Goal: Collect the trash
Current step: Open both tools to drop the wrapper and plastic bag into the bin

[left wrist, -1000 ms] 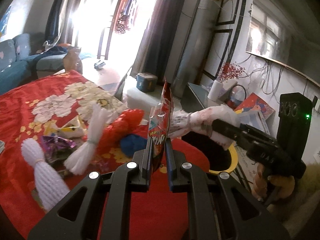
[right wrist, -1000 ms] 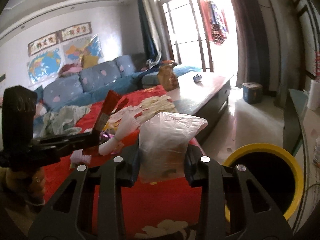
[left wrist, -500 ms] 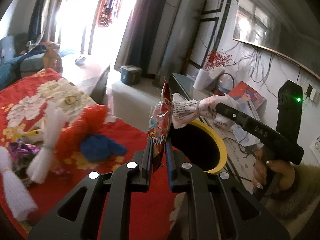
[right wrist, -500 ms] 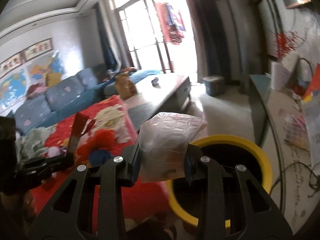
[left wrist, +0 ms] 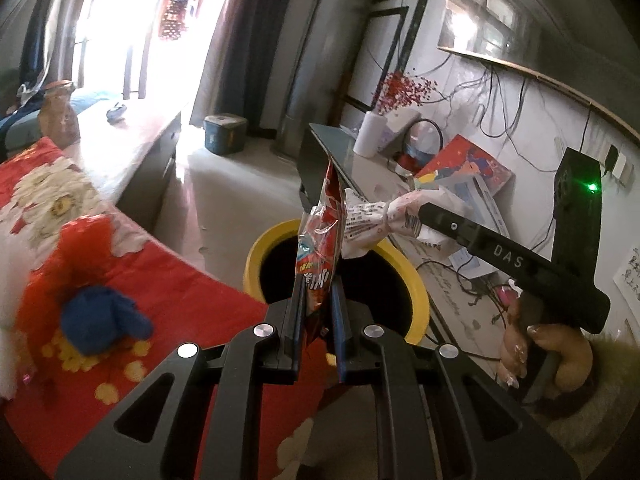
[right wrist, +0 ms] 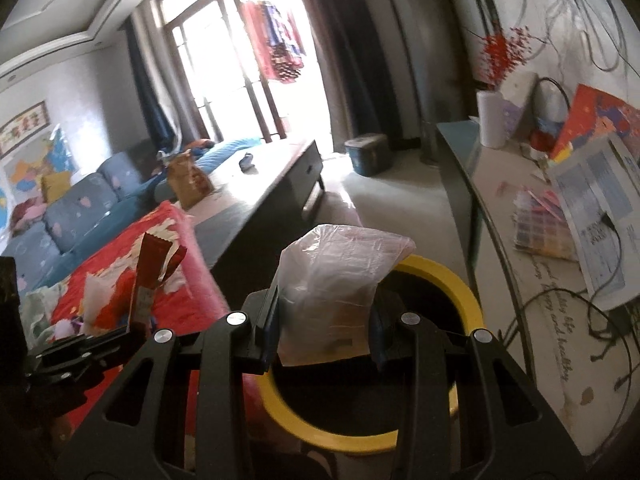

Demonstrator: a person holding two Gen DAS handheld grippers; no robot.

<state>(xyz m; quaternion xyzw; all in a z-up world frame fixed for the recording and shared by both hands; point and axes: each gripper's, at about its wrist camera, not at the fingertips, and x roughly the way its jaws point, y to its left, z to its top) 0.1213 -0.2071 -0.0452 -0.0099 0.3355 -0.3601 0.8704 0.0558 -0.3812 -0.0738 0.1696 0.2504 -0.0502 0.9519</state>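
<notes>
Left wrist view: left gripper (left wrist: 316, 320) clamped on a red snack wrapper (left wrist: 320, 256), jaws nearly together, wrapper standing upright between the pads; beyond it a yellow-rimmed bin (left wrist: 416, 292) with a dark inside, standing on the floor just beside the red floral cloth (left wrist: 192, 312); a blue cloth lump (left wrist: 104, 316) lies on that cloth; right gripper (left wrist: 420, 216) reaches in from the right, held by a hand (left wrist: 536, 344), clamped on a crumpled pale plastic bag (left wrist: 376, 224) above the bin's mouth, the bag touching or just beside the wrapper.

Right wrist view: right gripper (right wrist: 324, 332) pinching the pale bag (right wrist: 340, 284), which bulges upright between the jaws; bin rim (right wrist: 468, 304) directly below and ahead; left gripper (right wrist: 112, 340) at lower left with the wrapper (right wrist: 152, 276) upright over the red cloth (right wrist: 176, 300); side table (right wrist: 516, 280) with papers to the right.
</notes>
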